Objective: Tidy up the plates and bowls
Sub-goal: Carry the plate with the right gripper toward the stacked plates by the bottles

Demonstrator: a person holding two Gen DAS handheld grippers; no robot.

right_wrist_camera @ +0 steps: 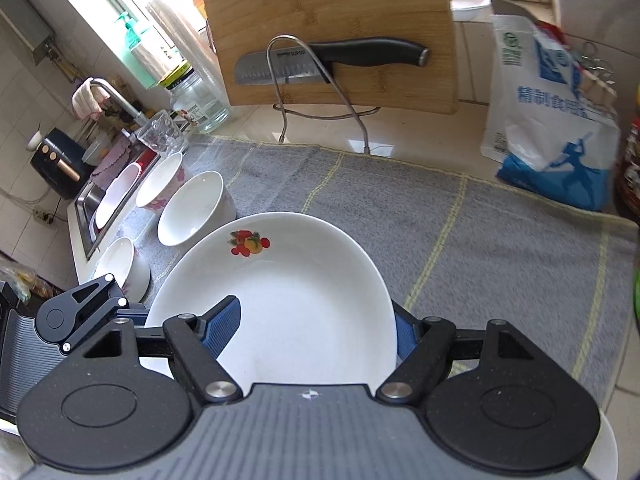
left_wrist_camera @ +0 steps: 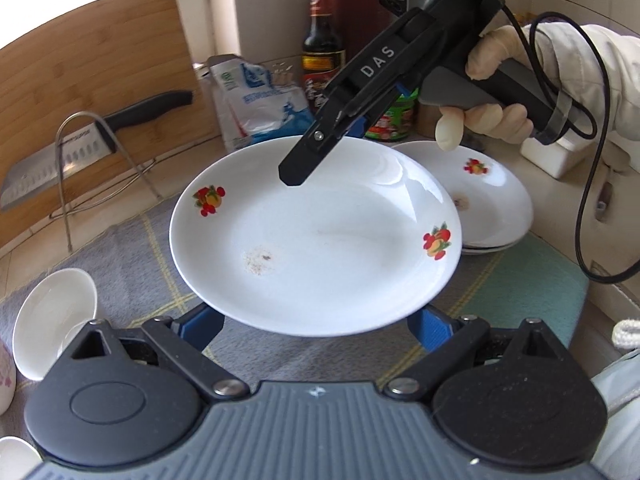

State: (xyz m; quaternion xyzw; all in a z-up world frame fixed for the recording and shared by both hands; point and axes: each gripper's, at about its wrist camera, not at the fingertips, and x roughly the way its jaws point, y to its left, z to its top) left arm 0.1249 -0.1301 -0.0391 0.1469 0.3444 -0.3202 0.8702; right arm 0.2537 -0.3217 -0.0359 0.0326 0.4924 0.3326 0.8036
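A white plate with fruit prints [left_wrist_camera: 316, 236] hangs above the grey cloth. In the left wrist view my right gripper [left_wrist_camera: 320, 148] reaches in from the upper right, its jaws pinching the plate's far rim. In the right wrist view the same plate [right_wrist_camera: 288, 292] sits between the right gripper's blue pads [right_wrist_camera: 224, 328], one above and one below the rim. My left gripper [left_wrist_camera: 316, 326] is open, its blue fingers [left_wrist_camera: 200, 326] wide apart under the plate's near edge. A stack of matching plates [left_wrist_camera: 492, 204] lies behind at the right. Several white bowls [right_wrist_camera: 196, 208] stand at the cloth's left.
A bamboo cutting board [right_wrist_camera: 332, 32] and a knife [right_wrist_camera: 332, 60] in a wire rack stand at the back. A blue-white bag [right_wrist_camera: 552, 120], a sauce bottle [left_wrist_camera: 322, 36] and a jar [left_wrist_camera: 394, 118] line the wall. A sink [right_wrist_camera: 96, 200] lies left.
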